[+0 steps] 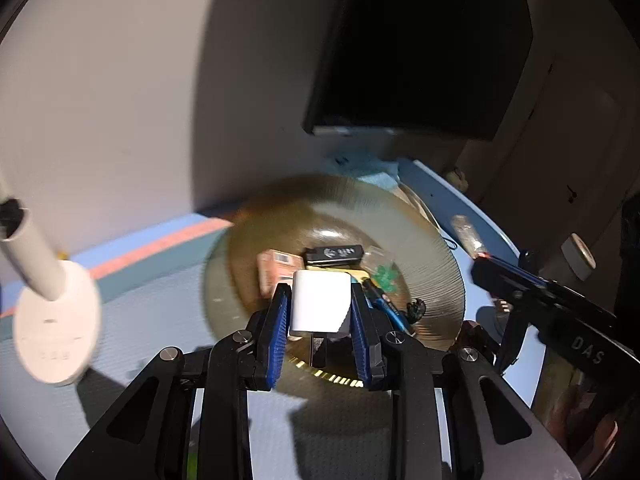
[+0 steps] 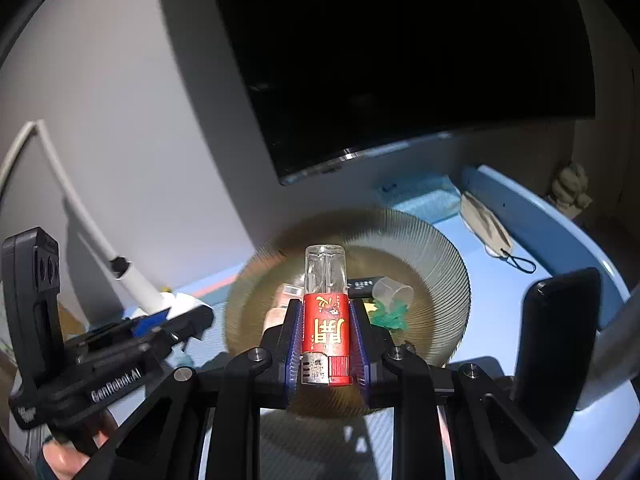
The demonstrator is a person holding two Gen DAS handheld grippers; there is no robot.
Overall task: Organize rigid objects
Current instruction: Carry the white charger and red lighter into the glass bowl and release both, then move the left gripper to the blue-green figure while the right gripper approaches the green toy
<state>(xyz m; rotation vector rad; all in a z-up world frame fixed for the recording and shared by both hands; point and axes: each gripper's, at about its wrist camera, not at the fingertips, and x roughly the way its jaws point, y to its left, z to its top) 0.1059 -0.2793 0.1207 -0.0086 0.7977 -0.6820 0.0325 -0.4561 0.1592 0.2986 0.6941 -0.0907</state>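
dark screen (image 2: 400, 60) mounted on the pale wall, above the back of a light blue table (image 1: 168, 320). ribbed, amber-tinted glass plate (image 2: 440, 248) lying on the table under both grippers, blurred along its left rim. white lamp base (image 1: 56, 320) standing on the table to the left of the plate, its white stem leaning up and away.

left gripper (image 1: 320, 312) clamped on a white charger plug (image 1: 320, 304), blue pads pressing both sides, prongs pointing back toward the camera, held above the near part of the plate. right gripper (image 2: 326, 332) clamped on a red lighter (image 2: 326, 320), clear tank end pointing away, metal head nearest the camera, likewise over the plate.

in the plate's centre: a pink carton (image 1: 276, 272) at left, a black usb stick (image 1: 334, 254) behind, a blue pen (image 1: 390, 308) by the right pad, a small clear cup (image 2: 392, 290) on its side, a green plastic sprig (image 2: 390, 314) just beside it.

face mask (image 2: 484, 224) lying on the table beyond the plate's right edge.
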